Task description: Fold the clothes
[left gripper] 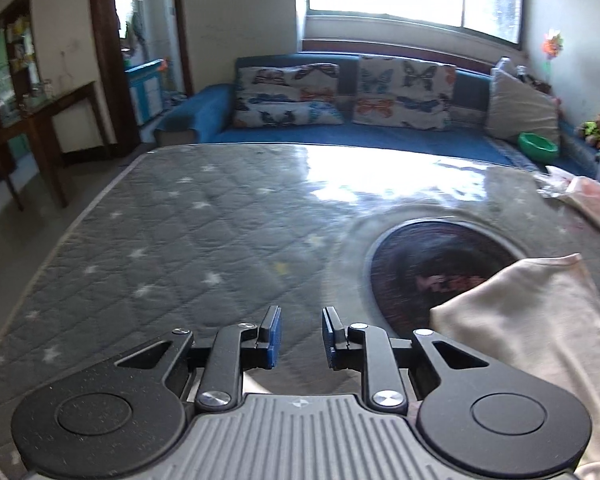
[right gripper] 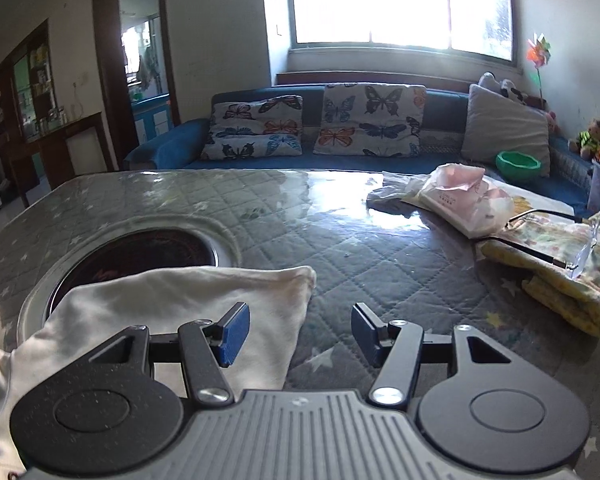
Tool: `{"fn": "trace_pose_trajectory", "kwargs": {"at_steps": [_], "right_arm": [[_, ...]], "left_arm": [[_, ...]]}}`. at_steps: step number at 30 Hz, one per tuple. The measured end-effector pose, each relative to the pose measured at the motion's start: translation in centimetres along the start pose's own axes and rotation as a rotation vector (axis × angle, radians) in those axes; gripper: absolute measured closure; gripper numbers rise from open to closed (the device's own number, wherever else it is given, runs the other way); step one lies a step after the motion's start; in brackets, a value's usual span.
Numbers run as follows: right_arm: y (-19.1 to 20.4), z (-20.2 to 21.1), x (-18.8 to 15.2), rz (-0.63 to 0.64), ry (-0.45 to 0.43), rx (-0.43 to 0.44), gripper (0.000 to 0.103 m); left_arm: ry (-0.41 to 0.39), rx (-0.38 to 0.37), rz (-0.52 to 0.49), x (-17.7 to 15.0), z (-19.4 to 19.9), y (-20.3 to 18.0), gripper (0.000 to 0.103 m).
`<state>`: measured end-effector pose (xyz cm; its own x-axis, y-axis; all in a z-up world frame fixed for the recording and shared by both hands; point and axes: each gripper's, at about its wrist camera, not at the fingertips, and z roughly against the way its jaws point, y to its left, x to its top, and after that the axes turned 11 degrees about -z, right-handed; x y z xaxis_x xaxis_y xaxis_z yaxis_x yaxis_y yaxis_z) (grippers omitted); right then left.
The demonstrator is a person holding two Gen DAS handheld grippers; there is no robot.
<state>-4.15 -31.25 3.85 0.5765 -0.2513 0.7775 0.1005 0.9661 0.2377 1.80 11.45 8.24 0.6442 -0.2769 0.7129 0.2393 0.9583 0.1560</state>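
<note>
A cream-white garment [left gripper: 540, 320] lies folded on the grey quilted table cover [left gripper: 180, 240], partly over a dark round inset [left gripper: 440, 264]. In the left wrist view it sits to the right of my left gripper [left gripper: 301, 334], whose blue pads stand a small gap apart with only the cover between them. In the right wrist view the same garment [right gripper: 172, 304] spreads to the left, under and past the left finger of my right gripper [right gripper: 300, 334]. That gripper is open wide, with nothing between its pads.
A folded yellow floral cloth [right gripper: 560, 264] with a black cable across it lies at the right, and a plastic bag of pink things [right gripper: 460, 200] behind it. A blue sofa [right gripper: 172, 144] with butterfly cushions runs along the far edge. A green bowl [right gripper: 516, 164] sits on it.
</note>
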Motion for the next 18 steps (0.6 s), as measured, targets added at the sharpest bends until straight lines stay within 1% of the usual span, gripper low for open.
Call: {"fn": "trace_pose_trajectory", "kwargs": {"at_steps": [8, 12, 13, 17, 18], "right_arm": [[-1.4, -3.4, 1.9, -0.059, 0.05, 0.022, 0.046], [-1.8, -5.1, 2.2, -0.085, 0.087, 0.053, 0.046], [-1.9, -5.5, 2.2, -0.089, 0.091, 0.053, 0.046], [-2.1, -7.1, 2.3, -0.105, 0.118, 0.069, 0.046], [-2.1, -7.5, 2.3, -0.104, 0.124, 0.072, 0.046]], "left_arm": [[0.027, -0.145, -0.079, 1.7, -4.1, -5.0, 0.079], [0.029, -0.196, -0.11, 2.6, -6.1, -7.8, 0.07], [0.032, -0.203, -0.122, 2.8, -6.7, -8.3, 0.069], [0.049, -0.214, -0.164, 3.3, -8.9, -10.3, 0.06], [0.054, -0.214, -0.173, 3.4, -9.5, -10.7, 0.06]]}}
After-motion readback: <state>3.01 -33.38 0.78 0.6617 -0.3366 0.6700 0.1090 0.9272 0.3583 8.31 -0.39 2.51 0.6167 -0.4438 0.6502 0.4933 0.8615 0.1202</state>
